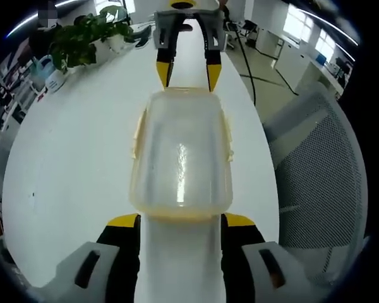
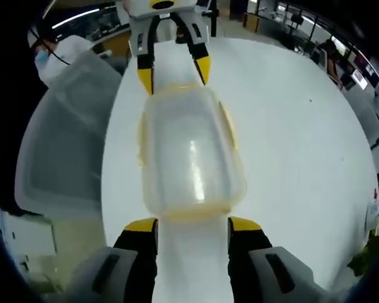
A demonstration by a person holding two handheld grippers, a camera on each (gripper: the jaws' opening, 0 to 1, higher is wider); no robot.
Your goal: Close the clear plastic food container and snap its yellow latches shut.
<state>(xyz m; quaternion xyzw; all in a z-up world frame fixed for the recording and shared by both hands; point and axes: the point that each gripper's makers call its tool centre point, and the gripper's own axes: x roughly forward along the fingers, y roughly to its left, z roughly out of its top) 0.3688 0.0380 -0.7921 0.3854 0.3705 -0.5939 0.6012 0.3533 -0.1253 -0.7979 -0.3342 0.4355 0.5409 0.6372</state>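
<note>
- Resting on the smooth white counter: a clear, round-cornered plastic container with yellow latches.
- Left gripper and right gripper: jaws released, facing opposite ends.

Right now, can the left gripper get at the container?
Probably yes. The container lies straight ahead of the left gripper's open jaws on bare table, with only the right gripper at its far end.
</note>
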